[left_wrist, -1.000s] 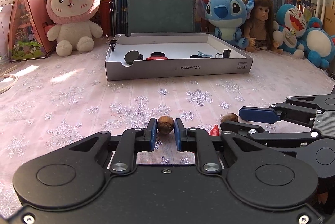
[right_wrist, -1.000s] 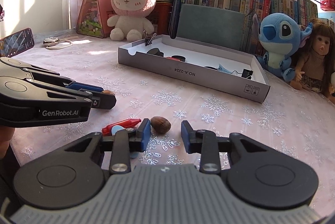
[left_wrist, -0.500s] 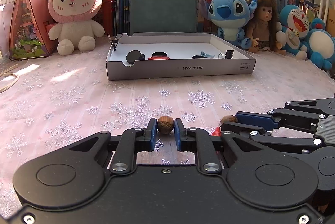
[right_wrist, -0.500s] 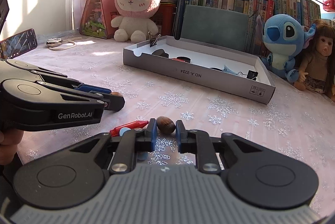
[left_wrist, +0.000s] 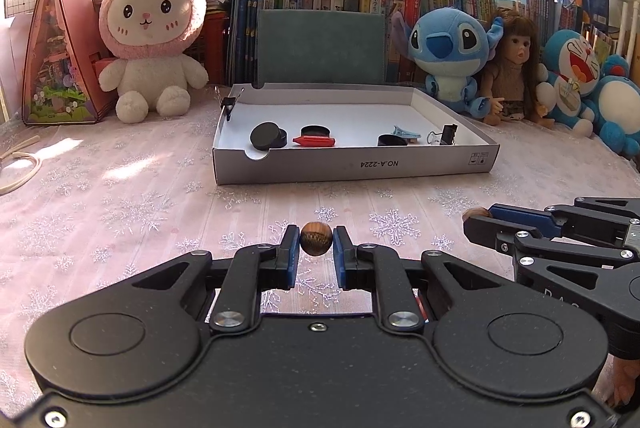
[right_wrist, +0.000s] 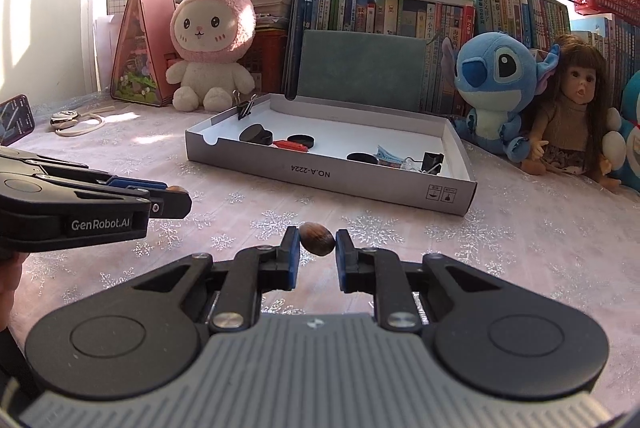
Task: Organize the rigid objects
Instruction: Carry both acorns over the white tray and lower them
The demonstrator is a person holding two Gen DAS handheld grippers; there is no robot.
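Observation:
My left gripper [left_wrist: 316,243] is shut on a round brown nut [left_wrist: 315,243], held just above the snowflake tablecloth. My right gripper [right_wrist: 317,238] is shut on a second, darker oval nut [right_wrist: 317,237]. Each gripper shows in the other's view: the right gripper [left_wrist: 478,220] with its nut [left_wrist: 475,213] at the right edge, the left gripper [right_wrist: 174,197] with its nut [right_wrist: 176,189] at the left edge. Ahead lies a shallow grey cardboard box [left_wrist: 352,164] holding black round lids [left_wrist: 266,135], a red piece [left_wrist: 314,141], a blue hair clip [left_wrist: 406,133] and a black binder clip [left_wrist: 448,135].
Plush toys, a doll [left_wrist: 514,68] and a row of books line the back. A pink triangular house [left_wrist: 56,52] stands at the far left. A phone [right_wrist: 16,118] and a cord [right_wrist: 76,120] lie at the left in the right wrist view. A binder clip [right_wrist: 246,106] grips the box's corner.
My right gripper closed from open onto the dark nut and lifted it. The red piece that lay beside it on the cloth has dropped out of sight. My left gripper kept hold of its nut.

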